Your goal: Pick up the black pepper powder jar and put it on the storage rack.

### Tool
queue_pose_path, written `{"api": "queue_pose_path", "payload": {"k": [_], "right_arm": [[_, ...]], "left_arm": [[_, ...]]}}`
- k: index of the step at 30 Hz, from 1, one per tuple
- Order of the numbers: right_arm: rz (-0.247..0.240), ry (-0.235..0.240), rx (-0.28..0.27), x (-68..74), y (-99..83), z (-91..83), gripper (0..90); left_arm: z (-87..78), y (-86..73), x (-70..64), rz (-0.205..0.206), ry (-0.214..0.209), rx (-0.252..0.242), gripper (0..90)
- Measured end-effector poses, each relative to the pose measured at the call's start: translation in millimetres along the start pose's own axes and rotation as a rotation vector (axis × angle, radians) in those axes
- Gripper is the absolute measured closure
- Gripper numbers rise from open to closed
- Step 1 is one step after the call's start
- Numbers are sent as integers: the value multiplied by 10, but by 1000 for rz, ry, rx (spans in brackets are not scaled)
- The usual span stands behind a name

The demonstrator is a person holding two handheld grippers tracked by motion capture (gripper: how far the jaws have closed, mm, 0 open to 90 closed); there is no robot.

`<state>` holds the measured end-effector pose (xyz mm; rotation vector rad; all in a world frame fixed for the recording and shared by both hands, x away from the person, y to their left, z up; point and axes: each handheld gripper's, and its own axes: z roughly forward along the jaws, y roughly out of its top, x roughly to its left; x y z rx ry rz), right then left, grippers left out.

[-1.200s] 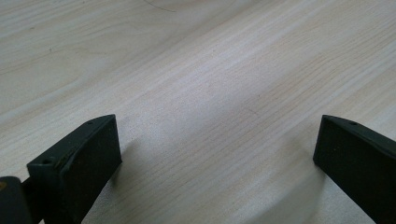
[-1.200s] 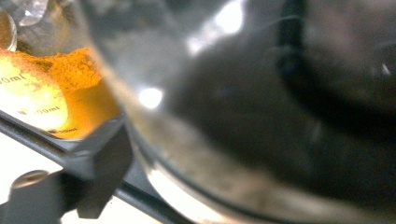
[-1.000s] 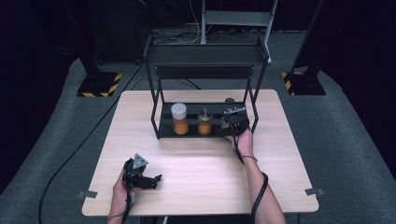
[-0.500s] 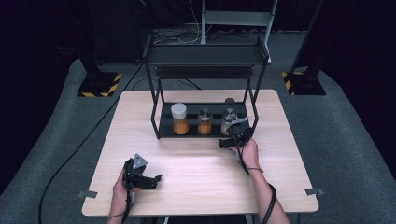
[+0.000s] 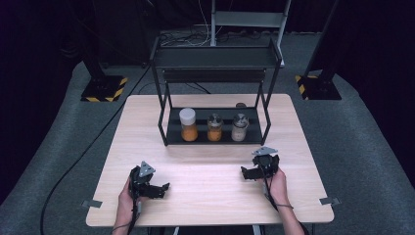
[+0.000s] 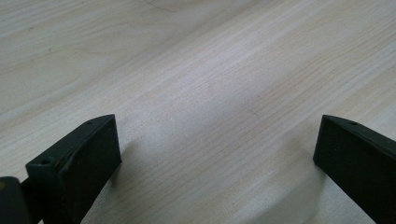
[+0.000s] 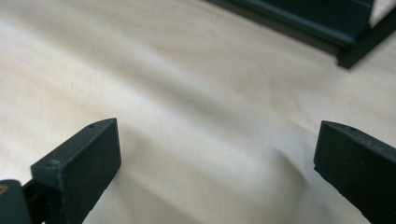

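Jars stand in a row on the bottom shelf of the black rack (image 5: 266, 128): a big orange jar (image 5: 188, 125), a small orange jar (image 5: 214, 128) and a pale jar (image 5: 240, 127). We hold our left gripper (image 5: 161, 188) and right gripper (image 5: 247, 172) low over the table (image 5: 205, 205), both wide apart and empty. We think the jars are all put away, so next we only need to rest.

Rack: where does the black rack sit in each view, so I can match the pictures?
High view: the rack stands at the centre back of the tabletop, with three jars on its lower shelf.
Left gripper view: the camera looks down at bare wood.
Right gripper view: the rack's base and one foot cross the top right corner.
Shared landmark: the pale wood-grain tabletop.
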<state>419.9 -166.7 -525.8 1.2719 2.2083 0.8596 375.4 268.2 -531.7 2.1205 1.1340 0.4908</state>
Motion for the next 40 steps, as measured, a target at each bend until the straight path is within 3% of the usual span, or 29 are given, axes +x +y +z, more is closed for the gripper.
{"api": "queue_pose_path", "payload": {"k": [8,11,14,23,40], "right_arm": [[47,-15,-26,-91,-332,-263,0],[69,6,-32,-140,-437,-346,0],[73,28,-17,-154,-470,-368,0],[75,31,-18,-157,-491,-386,0],[95,9,-14,-165,-494,-388,0]], "left_arm": [[0,-1,-2,-1,1,-1,4],[0,-1,-2,-2,1,0,4],[0,-1,-3,-3,1,-1,4],[-3,-4,-12,0,7,-5,5],[-1,-3,-6,-10,3,0,2]]}}
